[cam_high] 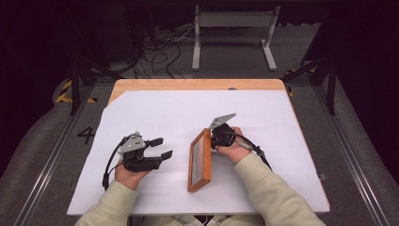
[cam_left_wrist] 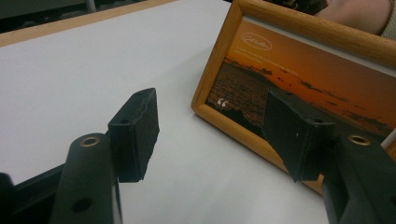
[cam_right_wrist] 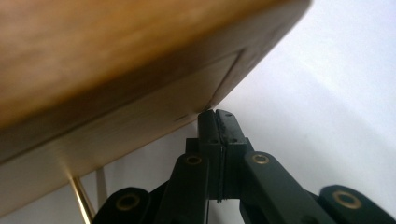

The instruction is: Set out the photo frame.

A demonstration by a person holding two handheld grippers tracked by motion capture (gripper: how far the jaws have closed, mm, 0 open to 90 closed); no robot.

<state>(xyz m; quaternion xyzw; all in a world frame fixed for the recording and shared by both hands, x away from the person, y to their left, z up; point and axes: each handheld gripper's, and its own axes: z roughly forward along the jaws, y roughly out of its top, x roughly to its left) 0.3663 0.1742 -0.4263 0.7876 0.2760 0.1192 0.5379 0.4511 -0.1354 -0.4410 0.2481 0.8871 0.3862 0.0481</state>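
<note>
A wooden picture frame (cam_high: 199,160) stands on edge on the white sheet, near the table's middle. Its sunset photo faces my left gripper (cam_high: 162,147), which rests to its left with jaws open and nothing between them. In the left gripper view the frame (cam_left_wrist: 299,70) sits just beyond the open pads (cam_left_wrist: 135,130). My right gripper (cam_high: 212,139) is behind the frame, shut with nothing between the pads. In the right gripper view the closed tips (cam_right_wrist: 218,114) sit at the edge of the frame's wooden back (cam_right_wrist: 116,70). A thin brass-coloured rod (cam_right_wrist: 79,196) shows under the frame.
The white sheet (cam_high: 155,113) covers most of a wooden table (cam_high: 197,84). There is free room on the sheet to the far side and right. A white metal stand (cam_high: 233,35) and cables (cam_high: 160,52) are on the floor beyond the table.
</note>
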